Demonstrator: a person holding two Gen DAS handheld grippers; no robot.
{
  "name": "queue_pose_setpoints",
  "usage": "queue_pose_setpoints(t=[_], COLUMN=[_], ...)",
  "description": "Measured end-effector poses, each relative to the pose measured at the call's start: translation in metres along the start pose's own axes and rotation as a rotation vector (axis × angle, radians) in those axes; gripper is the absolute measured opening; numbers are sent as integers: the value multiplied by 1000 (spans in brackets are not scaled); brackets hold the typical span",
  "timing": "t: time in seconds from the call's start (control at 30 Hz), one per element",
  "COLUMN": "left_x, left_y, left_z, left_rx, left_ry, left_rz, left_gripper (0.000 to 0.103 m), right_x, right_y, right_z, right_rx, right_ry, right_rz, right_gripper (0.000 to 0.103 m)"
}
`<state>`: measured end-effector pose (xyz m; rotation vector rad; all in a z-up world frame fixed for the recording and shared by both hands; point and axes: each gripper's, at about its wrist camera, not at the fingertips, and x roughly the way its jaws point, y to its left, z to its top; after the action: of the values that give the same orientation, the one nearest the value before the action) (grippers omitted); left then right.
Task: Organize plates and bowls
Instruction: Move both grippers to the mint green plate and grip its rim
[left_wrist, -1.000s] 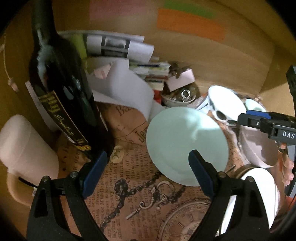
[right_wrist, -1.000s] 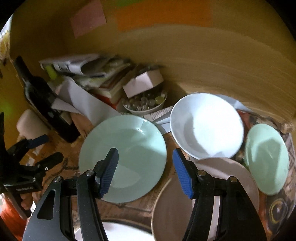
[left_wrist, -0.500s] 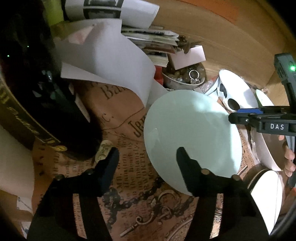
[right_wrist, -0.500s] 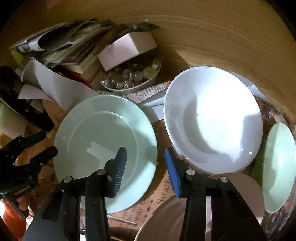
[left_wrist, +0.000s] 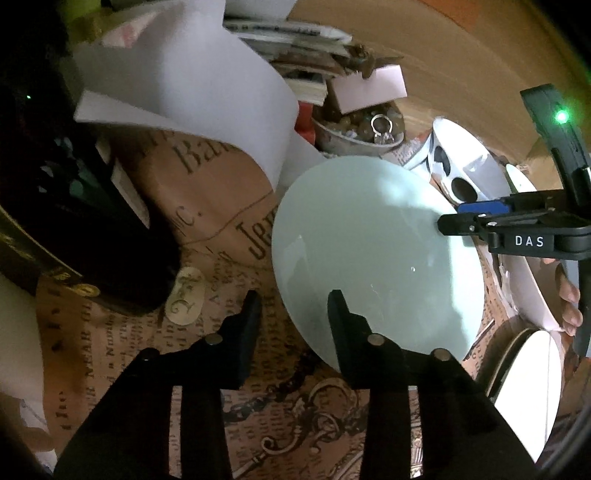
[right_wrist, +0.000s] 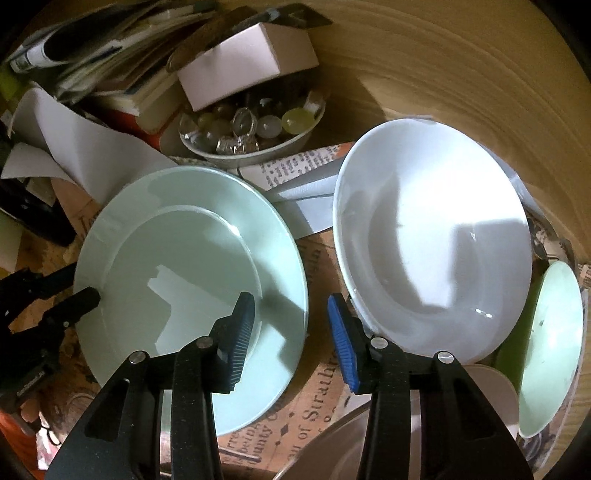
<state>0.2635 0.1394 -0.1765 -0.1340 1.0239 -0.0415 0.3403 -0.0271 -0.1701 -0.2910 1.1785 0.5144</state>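
Newsprint-patterned paper covers the bench (right_wrist: 317, 369), boxed in by a tan wall and crowded with clutter. Both grippers have their jaws open and hold nothing.

The right gripper (right_wrist: 291, 332) hovers over the gap between two dishes: its left finger sits above the near-right rim of the pale green plate (right_wrist: 188, 280), its right finger at the near-left rim of the white bowl (right_wrist: 436, 236). The left gripper (left_wrist: 291, 314) straddles the opposite edge of that green plate (left_wrist: 373, 258), one finger over the plate, the other over bare paper. Whether either finger touches the rim cannot be told.

My judgement is that the green plate is about to be gripped by its edge. To do that well, one finger should go under the lip and one on top before closing, so the glazed rim cannot slide out; the lift should stay level and low, clearing the white bowl just beside it.

Farther out, a smaller green dish (right_wrist: 550, 350) leans at the far right, and a pale plate (right_wrist: 487, 384) lies partly under the bowl. Behind stand a bowl of glass marbles (right_wrist: 251, 129), a white box (right_wrist: 247, 62), stacked papers (right_wrist: 92, 48) and a dark bottle (left_wrist: 74, 206), all close enough to be knocked by a wide swing.
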Motion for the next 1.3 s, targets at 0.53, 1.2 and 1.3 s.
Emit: queue_pose_setpoints(t=[0.53,1.2,1.3], left_x=[5,-41,-49], left_y=[-6,2,2], left_z=[-3,-20,-23], left_rx=[19,-25,-32], left_ry=[17,-76,-93], left_rz=[-37,43,50], left_gripper=[26,26,26], right_x=[10,-17,-26], right_y=[20,33,39], right_z=[-2,-38,-49], right_rx=[0,21,22], right_ry=[17,-94,-116], right_rz=[47,170,188], right_gripper=[26,16,16])
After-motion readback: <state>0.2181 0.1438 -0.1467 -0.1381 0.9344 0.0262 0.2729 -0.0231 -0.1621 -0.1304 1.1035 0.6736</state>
